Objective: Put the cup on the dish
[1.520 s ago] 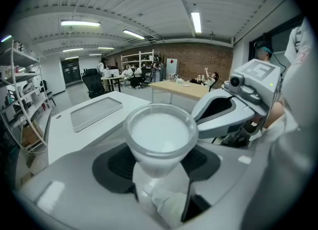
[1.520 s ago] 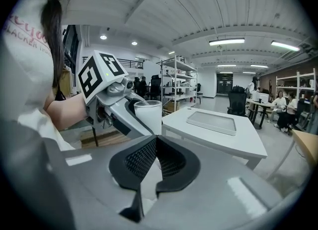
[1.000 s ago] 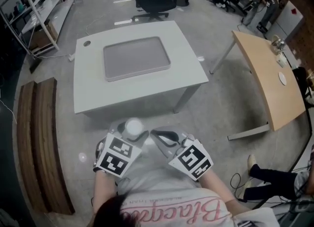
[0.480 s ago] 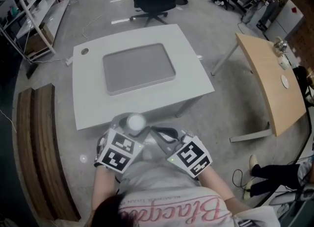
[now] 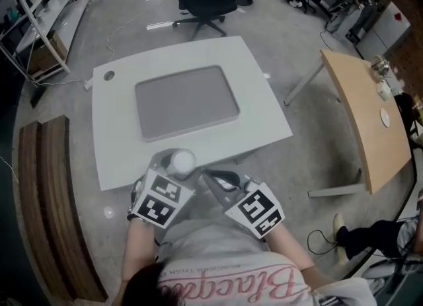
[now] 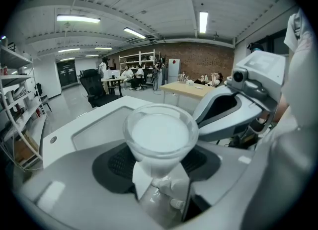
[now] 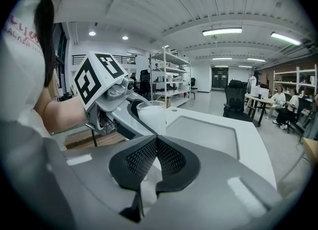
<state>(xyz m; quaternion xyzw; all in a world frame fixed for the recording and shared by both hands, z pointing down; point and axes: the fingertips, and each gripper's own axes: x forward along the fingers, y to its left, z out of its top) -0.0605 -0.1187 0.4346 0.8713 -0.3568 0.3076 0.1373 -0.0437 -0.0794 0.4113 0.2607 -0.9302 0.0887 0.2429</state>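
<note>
Head view showed the left gripper (image 5: 177, 169) pinching the cup (image 5: 183, 160), not yet on the dish (image 5: 186, 102), and the right gripper (image 5: 213, 180) pressed together.

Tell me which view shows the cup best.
The left gripper view: the cup fills the centre, rim and body clear, held in the left tongs. The head view shows only its white top; the right gripper view shows its side.
</note>
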